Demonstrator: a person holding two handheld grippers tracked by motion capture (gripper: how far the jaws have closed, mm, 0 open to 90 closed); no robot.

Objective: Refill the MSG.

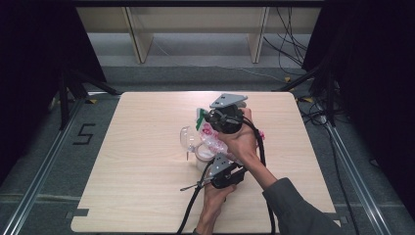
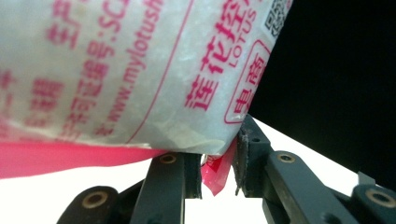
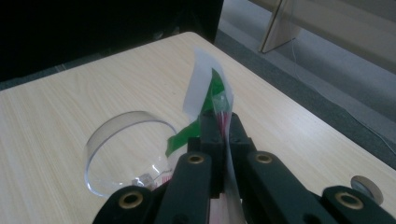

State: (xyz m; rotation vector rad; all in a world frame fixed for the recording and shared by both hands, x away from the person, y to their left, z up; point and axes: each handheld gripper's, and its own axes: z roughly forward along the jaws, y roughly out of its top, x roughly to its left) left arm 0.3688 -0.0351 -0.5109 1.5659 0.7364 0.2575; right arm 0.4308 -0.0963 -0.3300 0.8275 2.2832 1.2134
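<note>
Pouring is the step in hand: at frame centre above the table (image 1: 147, 147), right tongs (image 3: 223, 122) clamp the bag (image 2: 116, 70) top, left tongs (image 2: 219, 163) grip its pink lower corner, so the next move calls for tilting toward the clear cup (image 3: 123, 151).

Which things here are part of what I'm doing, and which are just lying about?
In the job:
- printed plastic bag, held at both ends
- left gripper, pinching the bag's pink edge
- right gripper, shut on the bag's green and white top
- clear glass cup, just beneath the bag

Lying about:
- small round silver object on the table
- cables on the floor beyond
</note>
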